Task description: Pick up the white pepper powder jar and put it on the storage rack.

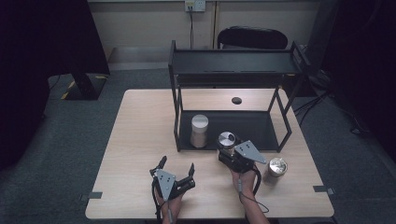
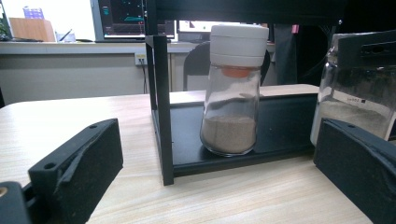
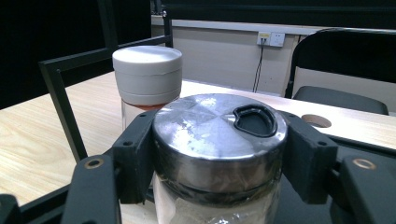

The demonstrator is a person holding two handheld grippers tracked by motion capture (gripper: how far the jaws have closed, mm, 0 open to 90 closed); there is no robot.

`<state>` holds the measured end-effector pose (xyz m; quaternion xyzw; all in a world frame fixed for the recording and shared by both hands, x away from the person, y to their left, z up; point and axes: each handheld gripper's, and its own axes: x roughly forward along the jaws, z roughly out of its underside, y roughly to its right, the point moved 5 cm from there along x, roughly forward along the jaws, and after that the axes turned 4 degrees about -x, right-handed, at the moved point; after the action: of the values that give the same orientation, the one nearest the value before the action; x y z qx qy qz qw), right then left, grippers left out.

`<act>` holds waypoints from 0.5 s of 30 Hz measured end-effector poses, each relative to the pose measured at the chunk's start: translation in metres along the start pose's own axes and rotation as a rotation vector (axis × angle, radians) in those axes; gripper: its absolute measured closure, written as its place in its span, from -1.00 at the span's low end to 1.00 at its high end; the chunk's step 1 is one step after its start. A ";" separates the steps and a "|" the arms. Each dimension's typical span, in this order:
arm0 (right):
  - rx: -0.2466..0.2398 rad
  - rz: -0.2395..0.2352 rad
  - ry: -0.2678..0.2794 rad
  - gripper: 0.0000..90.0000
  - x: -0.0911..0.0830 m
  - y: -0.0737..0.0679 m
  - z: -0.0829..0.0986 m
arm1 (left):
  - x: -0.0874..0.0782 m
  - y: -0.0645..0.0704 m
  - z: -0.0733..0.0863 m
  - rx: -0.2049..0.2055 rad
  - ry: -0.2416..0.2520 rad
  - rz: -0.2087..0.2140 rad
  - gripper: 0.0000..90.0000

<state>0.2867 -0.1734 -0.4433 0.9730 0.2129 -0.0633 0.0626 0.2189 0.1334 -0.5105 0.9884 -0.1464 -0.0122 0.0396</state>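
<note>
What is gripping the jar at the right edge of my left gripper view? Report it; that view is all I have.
Observer: The right tool is shut on that held jar, jaws clamped just under its lid.
Operator: Describe the lid.
Observer: Round silver metal with a black pour opening.
Operator: List any jars outside my picture.
Observer: One spare jar, also metal-lidded, stands on the table, right of the right hand.
</note>
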 end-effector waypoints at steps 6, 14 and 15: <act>0.002 0.004 0.002 -0.23 0.004 0.002 -0.002 | 0.000 0.000 0.000 0.000 0.003 0.000 -0.98; -0.001 0.006 0.001 -0.23 0.011 0.004 -0.006 | 0.000 0.000 0.000 0.000 0.002 0.000 -0.98; -0.001 0.006 0.000 -0.23 0.012 0.004 -0.007 | 0.000 0.000 0.000 0.000 0.002 0.000 -0.98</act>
<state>0.2997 -0.1716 -0.4382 0.9737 0.2098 -0.0631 0.0632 0.2188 0.1335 -0.5108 0.9883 -0.1466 -0.0111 0.0398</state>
